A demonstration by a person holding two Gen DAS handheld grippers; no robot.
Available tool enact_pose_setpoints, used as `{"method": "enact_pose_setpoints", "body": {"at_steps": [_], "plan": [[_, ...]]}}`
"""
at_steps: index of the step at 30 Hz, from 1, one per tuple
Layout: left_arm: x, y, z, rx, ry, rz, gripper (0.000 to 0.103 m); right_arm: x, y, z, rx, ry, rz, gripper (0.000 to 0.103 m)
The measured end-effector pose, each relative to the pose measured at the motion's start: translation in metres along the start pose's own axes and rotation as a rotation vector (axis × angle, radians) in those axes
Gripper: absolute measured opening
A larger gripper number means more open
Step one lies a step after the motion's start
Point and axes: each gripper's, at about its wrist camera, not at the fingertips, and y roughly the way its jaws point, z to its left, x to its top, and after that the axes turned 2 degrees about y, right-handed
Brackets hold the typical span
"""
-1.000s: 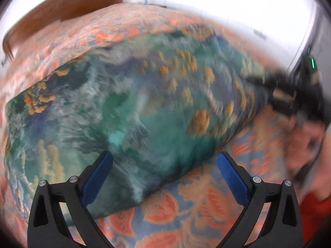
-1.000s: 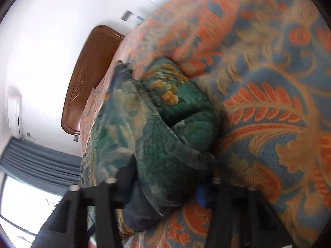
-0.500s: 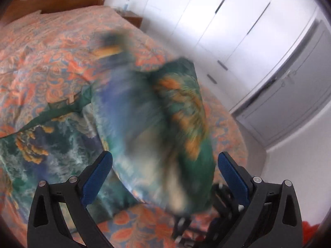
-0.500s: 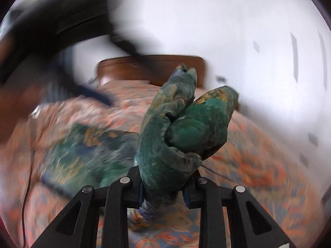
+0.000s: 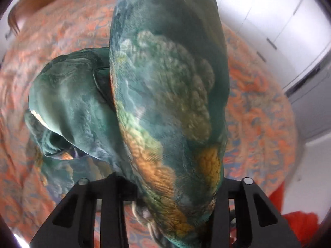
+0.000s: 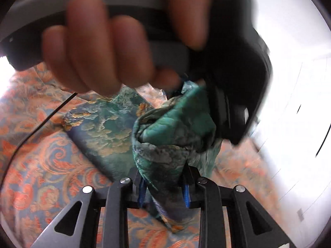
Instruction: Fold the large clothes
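Observation:
A large green garment (image 5: 165,82) with gold cloud patterns is bunched up and lifted off the bed. My left gripper (image 5: 171,186) has a thick fold of it between its fingers, which hides the pads; its jaws are closing on the cloth. The right gripper (image 6: 163,188) holds another bunch, its blue pads (image 6: 186,192) pressing the cloth while the jaws ease open slightly. In the right wrist view a hand (image 6: 103,47) holds the left gripper's black body (image 6: 238,82) just above the same bunch. The rest of the garment (image 6: 103,132) lies flat on the bed.
The bed carries an orange and blue floral cover (image 5: 258,103) (image 6: 41,165). A wooden headboard (image 5: 31,6) is at the far end and white wardrobe doors (image 5: 279,20) stand to the right. A red cloth (image 5: 300,221) shows at the lower right. A black cable (image 6: 37,128) runs across the cover.
The right gripper rolled upright and carried its fold up and across to the left gripper. The left gripper, wide open before, now has its fingers drawn in around that fold.

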Motion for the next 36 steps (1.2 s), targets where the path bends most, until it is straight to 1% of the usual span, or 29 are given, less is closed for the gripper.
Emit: {"method": "enact_pose_setpoints", "body": {"at_steps": [2,3,4,5,7,9,11,13,15,17,18,19,20,21,22,24,26,27,30,32,33,34,36], "plan": [[0.002,-0.012,0.010,0.005,0.008,-0.025,0.033,-0.001,-0.009,-0.006,0.026,0.035,-0.003,0.042],[0.003,-0.020,0.017,0.004,0.004,-0.042,0.033,-0.001,-0.016,-0.011,0.059,0.062,-0.013,0.054],[0.004,-0.028,0.028,-0.009,-0.012,-0.055,0.033,-0.003,-0.027,-0.017,0.095,0.110,-0.029,0.064],[0.003,-0.034,0.037,-0.019,-0.028,-0.060,0.033,-0.006,-0.035,-0.023,0.114,0.155,-0.044,0.065],[-0.003,-0.042,0.064,-0.032,-0.068,-0.077,0.033,-0.013,-0.050,-0.038,0.164,0.252,-0.055,0.065],[-0.012,-0.048,0.081,-0.027,-0.093,-0.086,0.033,-0.024,-0.061,-0.054,0.199,0.340,-0.049,0.065],[-0.026,-0.048,0.113,-0.029,-0.151,-0.091,0.034,-0.038,-0.066,-0.068,0.200,0.410,-0.033,0.065],[-0.039,-0.040,0.137,-0.032,-0.217,-0.082,0.034,-0.048,-0.065,-0.077,0.173,0.439,-0.012,0.065],[-0.053,-0.032,0.160,-0.017,-0.270,-0.073,0.034,-0.053,-0.055,-0.079,0.144,0.455,0.021,0.065],[-0.070,-0.023,0.184,0.008,-0.329,-0.067,0.034,-0.056,-0.046,-0.088,0.149,0.505,0.050,0.065],[-0.077,-0.019,0.194,0.012,-0.354,-0.066,0.035,-0.057,-0.040,-0.091,0.154,0.519,0.056,0.062],[-0.079,-0.016,0.198,0.011,-0.371,-0.067,0.035,-0.054,-0.035,-0.094,0.156,0.527,0.065,0.058],[-0.084,-0.013,0.203,0.003,-0.391,-0.070,0.035,-0.049,-0.028,-0.095,0.161,0.525,0.072,0.056],[-0.089,-0.008,0.209,-0.016,-0.411,-0.077,0.035,-0.043,-0.021,-0.095,0.168,0.519,0.080,0.053],[-0.088,-0.007,0.209,-0.031,-0.419,-0.085,0.035,-0.035,-0.011,-0.094,0.175,0.510,0.091,0.048],[-0.090,-0.001,0.205,-0.041,-0.414,-0.098,0.036,-0.015,0.009,-0.095,0.194,0.504,0.109,0.044],[-0.090,0.006,0.201,-0.035,-0.397,-0.101,0.038,0.004,0.026,-0.090,0.221,0.496,0.124,0.043],[-0.089,0.011,0.199,-0.030,-0.387,-0.100,0.038,0.014,0.038,-0.088,0.244,0.489,0.140,0.039],[-0.091,0.020,0.207,-0.044,-0.392,-0.097,0.042,0.037,0.074,-0.072,0.320,0.473,0.171,0.039],[-0.096,0.025,0.221,-0.061,-0.413,-0.100,0.049,0.044,0.097,-0.057,0.364,0.455,0.185,0.039],[-0.100,0.031,0.226,-0.062,-0.432,-0.098,0.050,0.041,0.113,-0.047,0.388,0.429,0.200,0.039],[-0.104,0.034,0.234,-0.064,-0.447,-0.092,0.053,0.037,0.124,-0.039,0.392,0.413,0.224,0.039],[-0.114,0.055,0.242,-0.112,-0.496,-0.065,0.055,0.023,0.145,-0.026,0.404,0.400,0.280,0.039]]}}
